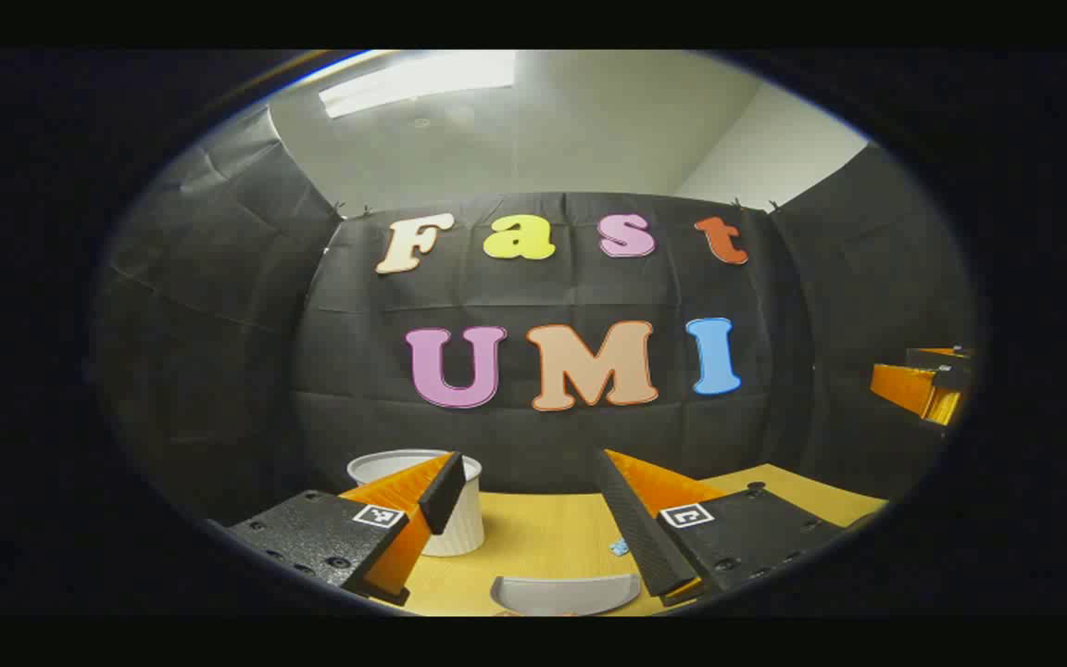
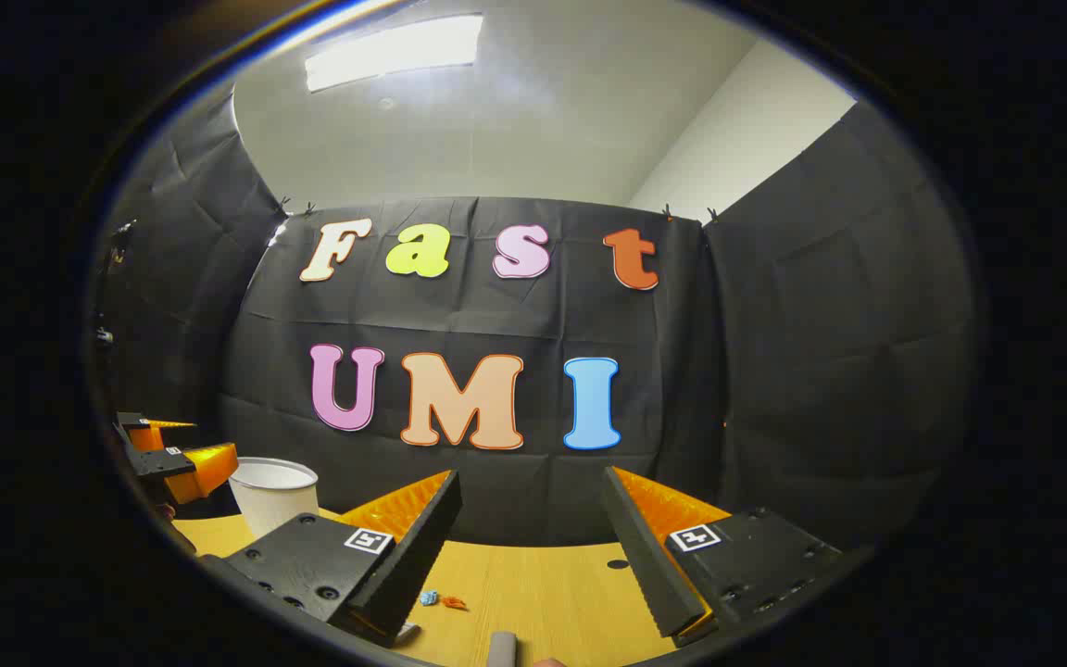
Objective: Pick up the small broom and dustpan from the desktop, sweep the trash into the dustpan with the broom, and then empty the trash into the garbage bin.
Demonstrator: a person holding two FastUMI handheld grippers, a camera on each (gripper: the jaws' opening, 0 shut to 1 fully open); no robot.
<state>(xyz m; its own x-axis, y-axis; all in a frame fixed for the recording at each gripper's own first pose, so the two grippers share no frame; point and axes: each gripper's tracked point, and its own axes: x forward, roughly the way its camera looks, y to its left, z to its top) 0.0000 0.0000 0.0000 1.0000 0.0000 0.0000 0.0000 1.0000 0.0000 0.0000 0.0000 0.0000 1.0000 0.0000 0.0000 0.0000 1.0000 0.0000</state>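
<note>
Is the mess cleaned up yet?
Not yet. Nothing looks done: bits of trash lie on the desk. Both the left gripper and right gripper are open, holding nothing. The dustpan waits below. Picking up, sweeping and emptying into the white bin are all left.

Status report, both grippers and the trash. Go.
Left gripper open, right gripper open, both empty. Trash bits loose on desktop. White bin upright beyond. Nothing blocking.

Setting: a recording booth set up inside a plain room. Creased black cloth walls (image 2: 821, 352), clipped at their top corners, enclosed a light wooden desktop (image 2: 552, 593). Above rose a white plaster ceiling (image 2: 515, 139) with a rectangular fluorescent light panel (image 2: 395, 51).
</note>
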